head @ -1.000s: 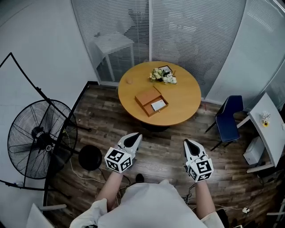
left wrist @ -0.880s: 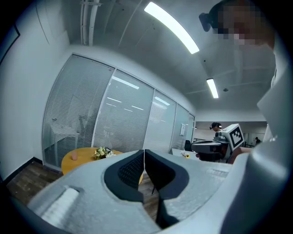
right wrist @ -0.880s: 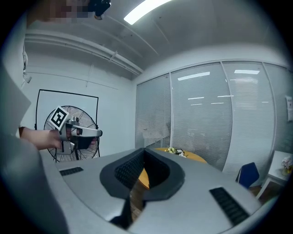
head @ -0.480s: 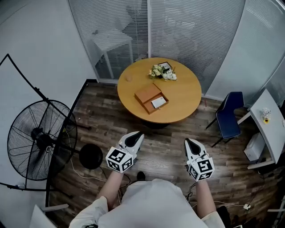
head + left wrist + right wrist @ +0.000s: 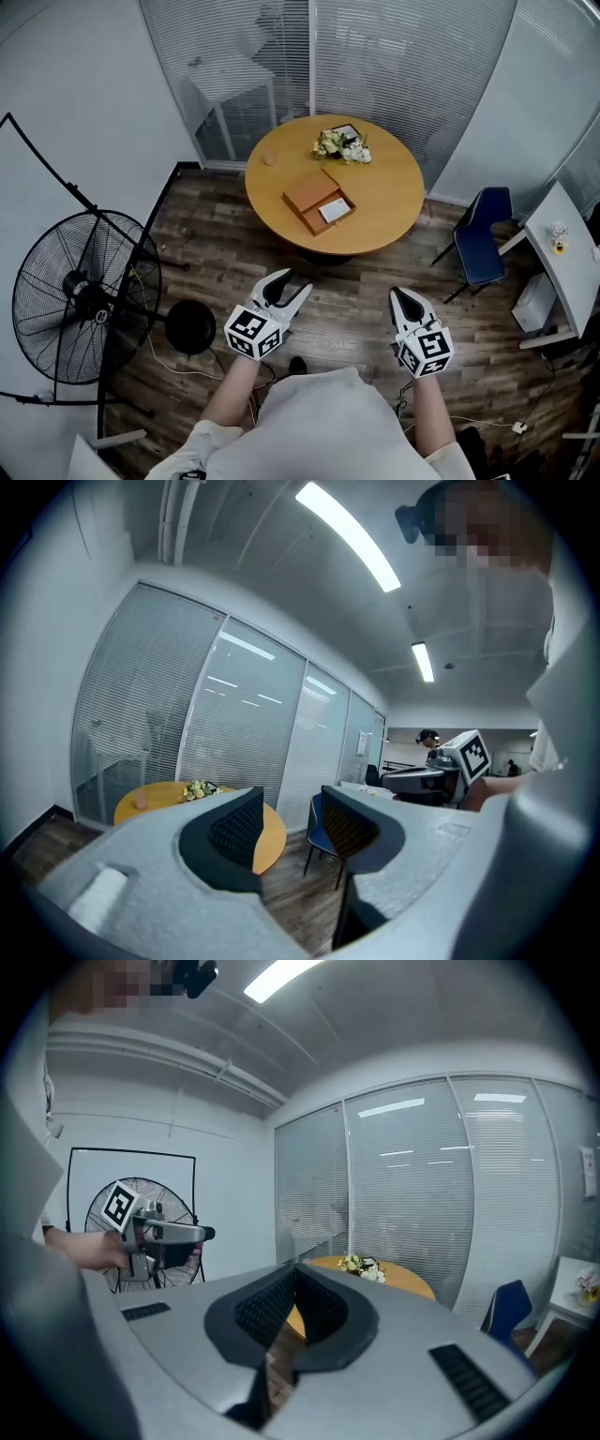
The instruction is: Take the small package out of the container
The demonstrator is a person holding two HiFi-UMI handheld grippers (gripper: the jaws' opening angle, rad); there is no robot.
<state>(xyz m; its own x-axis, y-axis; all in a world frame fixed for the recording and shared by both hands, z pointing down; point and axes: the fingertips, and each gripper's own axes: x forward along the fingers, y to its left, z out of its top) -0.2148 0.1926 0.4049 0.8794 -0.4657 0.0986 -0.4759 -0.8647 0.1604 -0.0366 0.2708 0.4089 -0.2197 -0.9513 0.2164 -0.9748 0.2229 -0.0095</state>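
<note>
A round wooden table [image 5: 384, 202] stands well ahead of me. On it lies an open brown box [image 5: 311, 197] with a small white package [image 5: 335, 211] in its tray. Both grippers hang in the air over the floor, far short of the table. My left gripper [image 5: 289, 287] points at the table; its jaws are opening and nothing is between them [image 5: 291, 825]. My right gripper [image 5: 404, 299] is shut and empty, its jaws meeting at the tips [image 5: 295, 1277]. The box is hidden in both gripper views.
A bunch of flowers [image 5: 342, 148] and a framed picture sit at the table's far side. A large standing fan [image 5: 84, 295] is at the left, with a black stool [image 5: 190, 328] beside it. A blue chair [image 5: 480, 246] and a white desk [image 5: 567, 262] are at the right. Glass walls with blinds stand behind.
The left gripper's jaws have parted from shut to open. Both grippers have stayed in much the same place, while the head view has tilted a little.
</note>
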